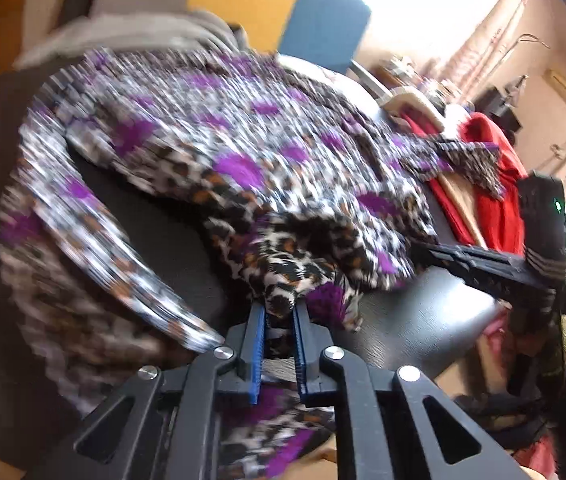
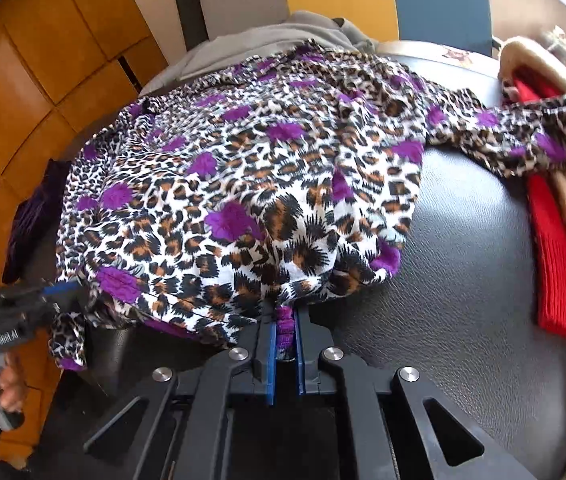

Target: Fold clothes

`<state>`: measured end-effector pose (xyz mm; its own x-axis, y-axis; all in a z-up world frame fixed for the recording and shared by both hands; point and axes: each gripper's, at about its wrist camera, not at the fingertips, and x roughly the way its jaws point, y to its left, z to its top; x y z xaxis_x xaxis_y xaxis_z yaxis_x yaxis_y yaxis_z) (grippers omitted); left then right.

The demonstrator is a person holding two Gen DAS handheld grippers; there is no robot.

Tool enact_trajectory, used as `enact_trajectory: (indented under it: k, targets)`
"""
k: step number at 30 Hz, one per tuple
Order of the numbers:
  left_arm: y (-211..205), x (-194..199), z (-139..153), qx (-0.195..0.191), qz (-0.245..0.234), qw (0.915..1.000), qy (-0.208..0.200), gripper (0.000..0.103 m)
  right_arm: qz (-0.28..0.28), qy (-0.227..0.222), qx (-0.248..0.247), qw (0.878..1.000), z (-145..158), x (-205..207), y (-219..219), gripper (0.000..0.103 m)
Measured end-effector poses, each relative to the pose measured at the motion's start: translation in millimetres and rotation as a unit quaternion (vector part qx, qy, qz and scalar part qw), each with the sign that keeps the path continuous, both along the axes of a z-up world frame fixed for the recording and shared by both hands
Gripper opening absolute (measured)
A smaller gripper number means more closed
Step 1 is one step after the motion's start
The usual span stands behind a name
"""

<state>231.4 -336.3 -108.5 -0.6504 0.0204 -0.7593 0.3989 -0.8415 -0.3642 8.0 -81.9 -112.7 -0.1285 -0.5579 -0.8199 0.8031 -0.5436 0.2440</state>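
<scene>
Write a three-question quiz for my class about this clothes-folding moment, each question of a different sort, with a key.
1. True or false: both grippers are shut on the leopard-print garment.
2. Which colour are the knitted clothes lying beside it? A) green B) red C) yellow
3. Fill in: the garment lies on a ____ table.

Key:
1. True. The left gripper and the right gripper each pinch its near hem.
2. B
3. Black
</scene>
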Motion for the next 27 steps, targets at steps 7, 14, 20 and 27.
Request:
enact_trajectory:
  k: [7,14,20,27]
  targets:
    - [-2,53,119,-0.127,-0.043,0.9864,0.095,0.011,0.038,0.007,-0.088,0.995,74,21,46,0.008]
    - [-17,89,94,-0.061,-0.040,0.9963,0.045,0.019,0.048,-0.047,-0.016,0.998,50,21,89,0.039]
    - [-57,133,14,0.009,0.109,0.9918,-0.067,0.019,-0.009,-0.039,-0.034,0.999,51,5,86,0.057]
    - [-111,146,-18,0.114,0.206,0.9715,-0.031,0.020,0.056,-0.007,-0.027,0.998,37,26,-16,0.061]
